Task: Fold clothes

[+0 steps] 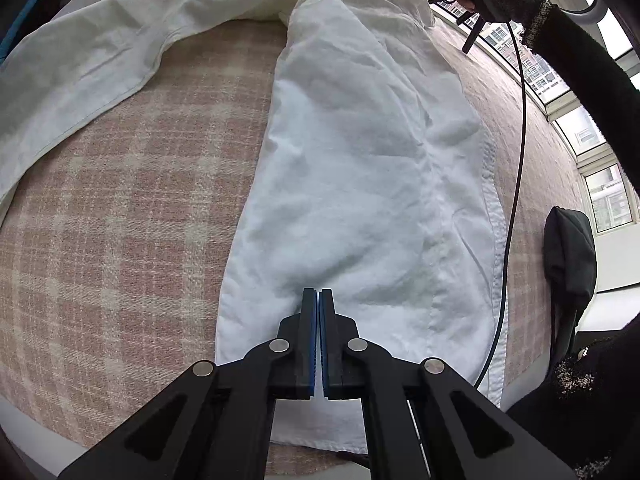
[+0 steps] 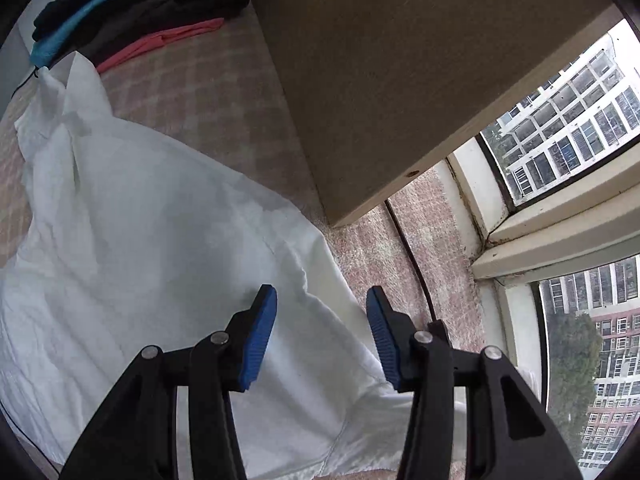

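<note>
We see a white shirt (image 1: 360, 168) lying spread on a pink checked cloth (image 1: 132, 208) that covers the work surface. The left gripper (image 1: 319, 294) hangs over the shirt's near part, its jaws clenched together; whether any fabric is pinched between them we cannot tell. The right gripper (image 2: 321, 300) hovers above the shirt's edge beside a window (image 2: 568, 112), its jaws released and wide apart, with nothing between them. A brown board (image 2: 400, 80) leans over the cloth, and dark, blue and pink clothes (image 2: 132, 12) lie piled beyond the shirt's collar (image 2: 60, 96). A black cable (image 1: 516, 184) crosses the shirt's right edge.
</note>
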A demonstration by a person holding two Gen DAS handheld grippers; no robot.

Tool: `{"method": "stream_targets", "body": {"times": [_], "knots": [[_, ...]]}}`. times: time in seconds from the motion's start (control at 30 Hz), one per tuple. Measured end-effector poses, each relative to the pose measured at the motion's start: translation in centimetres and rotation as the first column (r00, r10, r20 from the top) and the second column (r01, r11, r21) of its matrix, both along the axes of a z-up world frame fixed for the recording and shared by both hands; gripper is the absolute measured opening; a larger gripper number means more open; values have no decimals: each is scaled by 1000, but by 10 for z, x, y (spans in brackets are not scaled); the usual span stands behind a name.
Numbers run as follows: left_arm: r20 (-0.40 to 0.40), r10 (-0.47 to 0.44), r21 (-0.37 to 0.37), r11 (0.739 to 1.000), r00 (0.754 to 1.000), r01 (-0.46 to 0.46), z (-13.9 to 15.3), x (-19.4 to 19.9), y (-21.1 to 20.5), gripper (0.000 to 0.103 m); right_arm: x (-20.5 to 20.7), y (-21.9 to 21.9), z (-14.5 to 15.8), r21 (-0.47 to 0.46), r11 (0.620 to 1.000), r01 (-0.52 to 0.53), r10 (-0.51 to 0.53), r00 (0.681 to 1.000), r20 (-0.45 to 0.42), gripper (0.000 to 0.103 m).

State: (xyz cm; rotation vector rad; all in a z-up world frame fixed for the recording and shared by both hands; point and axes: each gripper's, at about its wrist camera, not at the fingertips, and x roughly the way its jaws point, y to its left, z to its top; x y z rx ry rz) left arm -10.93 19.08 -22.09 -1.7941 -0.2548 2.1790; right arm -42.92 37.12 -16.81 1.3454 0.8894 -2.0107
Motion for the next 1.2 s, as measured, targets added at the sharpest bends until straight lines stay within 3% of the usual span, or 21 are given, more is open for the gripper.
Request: {"method": "stream_targets", "body": {"times": [0.17, 0.27, 0.37, 0.43, 0.6, 0.73, 0.83, 0.93, 1.0, 1.1, 1.2], "knots": [[11, 11, 27, 1000, 1000, -11, -1, 0, 4, 3, -3, -3, -4, 7, 1000, -24, 24, 1000, 20, 46], [14, 13, 36, 999, 1000, -13, -1, 2, 7, 3, -5, -4, -7, 12, 999, -38, 38, 999, 33, 17], [14, 7, 37, 999, 1000, -8, -1, 3, 12, 3, -6, -6, -9, 16, 999, -52, 52, 998, 45, 5], [14, 2, 36, 999, 1000, -3, 0, 4, 16, 3, -8, -7, -11, 18, 998, -62, 61, 997, 54, 3], [12, 9, 50, 999, 1000, -10, 2, 11, 18, 3, -21, 6, -5, 12, 999, 45, -44, 997, -63, 2], [9, 6, 47, 999, 1000, -7, 3, 14, 27, 3, -26, 10, -14, 42, 994, 103, -100, 992, -79, 3], [7, 0, 47, 999, 1000, 0, 3, 15, 32, 3, -6, 23, 14, -69, 987, 146, -151, 985, -79, 18], [7, -9, 47, 999, 1000, 8, 6, 14, 20, 3, 22, 48, 45, -185, 955, 234, -249, 967, -60, 33], [7, -17, 29, 999, 1000, 17, 8, 14, 24, 3, 49, 58, 57, -202, 931, 303, -319, 947, -50, 45], [-22, -32, -14, 999, 999, 32, 16, 13, 36, 2, 72, 90, 42, -175, 905, 389, -395, 918, -3, 45], [-28, -43, -9, 999, 999, 43, 24, 16, 54, 4, 79, 131, 25, -187, 832, 523, -530, 848, 11, 45]]}}
